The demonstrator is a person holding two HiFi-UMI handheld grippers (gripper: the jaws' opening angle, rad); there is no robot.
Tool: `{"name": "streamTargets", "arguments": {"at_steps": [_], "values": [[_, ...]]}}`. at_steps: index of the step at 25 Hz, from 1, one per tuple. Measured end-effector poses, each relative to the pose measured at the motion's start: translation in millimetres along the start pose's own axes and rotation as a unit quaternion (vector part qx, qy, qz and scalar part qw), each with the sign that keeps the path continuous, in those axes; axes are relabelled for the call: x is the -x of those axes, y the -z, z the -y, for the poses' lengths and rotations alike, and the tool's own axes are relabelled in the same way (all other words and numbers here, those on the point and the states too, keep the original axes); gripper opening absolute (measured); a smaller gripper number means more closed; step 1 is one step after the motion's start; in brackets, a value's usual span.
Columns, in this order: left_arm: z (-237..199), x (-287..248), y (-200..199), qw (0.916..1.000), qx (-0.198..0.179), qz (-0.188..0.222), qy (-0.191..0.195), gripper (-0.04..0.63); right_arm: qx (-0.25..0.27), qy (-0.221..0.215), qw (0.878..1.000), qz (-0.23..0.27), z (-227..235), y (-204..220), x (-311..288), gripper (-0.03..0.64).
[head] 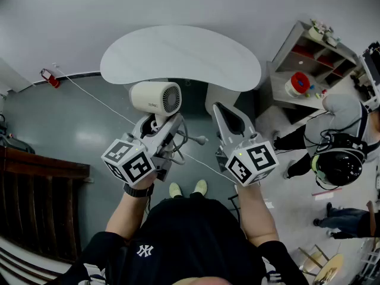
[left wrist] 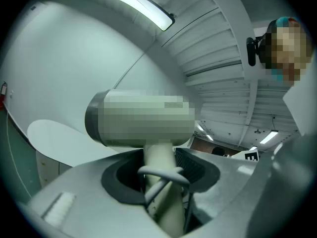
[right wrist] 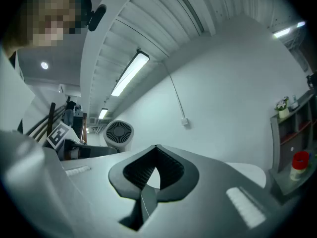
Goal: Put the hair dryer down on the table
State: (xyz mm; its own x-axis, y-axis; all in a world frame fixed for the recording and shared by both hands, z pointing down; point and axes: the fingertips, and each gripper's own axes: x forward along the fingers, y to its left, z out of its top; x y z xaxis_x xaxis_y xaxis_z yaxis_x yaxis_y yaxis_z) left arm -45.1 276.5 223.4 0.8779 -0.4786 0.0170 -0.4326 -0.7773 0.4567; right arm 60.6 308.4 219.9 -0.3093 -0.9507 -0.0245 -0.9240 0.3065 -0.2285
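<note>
Hair dryer (head: 155, 98) upright in the air, just short of the white table's (head: 178, 55) near edge. Left gripper (head: 160, 126) clamps its handle, cord loop (left wrist: 161, 172) caught between the jaws. Best to reach forward over the tabletop, lower until the body rests, then release. Right gripper (head: 228, 119) alongside, jaws together, empty; both forearms extended.

The hair dryer (head: 155, 97) had a smooth cream plastic shell with a faint sheen, and its grey cord (left wrist: 159, 171) looked rubbery. The left gripper (head: 156, 122) and the right gripper (head: 221, 110) were both of matt grey plastic, and their pads (right wrist: 170, 171) were black and finely ribbed. The table (head: 178, 58) top was white, smooth and matt, while the floor (head: 89, 135) was smooth grey with dull reflections.
</note>
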Motion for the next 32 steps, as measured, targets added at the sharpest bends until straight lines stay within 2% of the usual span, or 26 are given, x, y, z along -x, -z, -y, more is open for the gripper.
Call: {"name": "streamTargets", "arguments": {"at_steps": [12, 20, 32], "values": [[10.4, -2.6, 4.7, 1.0000, -0.003, 0.000, -0.002, 0.198, 0.002, -0.010, 1.000, 0.005, 1.7, -2.1, 9.1, 0.020], [13.2, -4.7, 6.2, 0.9997, -0.012, 0.005, -0.023, 0.198, -0.036, -0.019, 0.999, 0.021, 18.4, -8.7, 18.9, 0.021], [-11.4, -16.6, 7.0, 0.9989, -0.004, 0.004, -0.046, 0.198, -0.058, -0.031, 0.998, 0.012, 36.0, 2.7, -3.3, 0.021]]}}
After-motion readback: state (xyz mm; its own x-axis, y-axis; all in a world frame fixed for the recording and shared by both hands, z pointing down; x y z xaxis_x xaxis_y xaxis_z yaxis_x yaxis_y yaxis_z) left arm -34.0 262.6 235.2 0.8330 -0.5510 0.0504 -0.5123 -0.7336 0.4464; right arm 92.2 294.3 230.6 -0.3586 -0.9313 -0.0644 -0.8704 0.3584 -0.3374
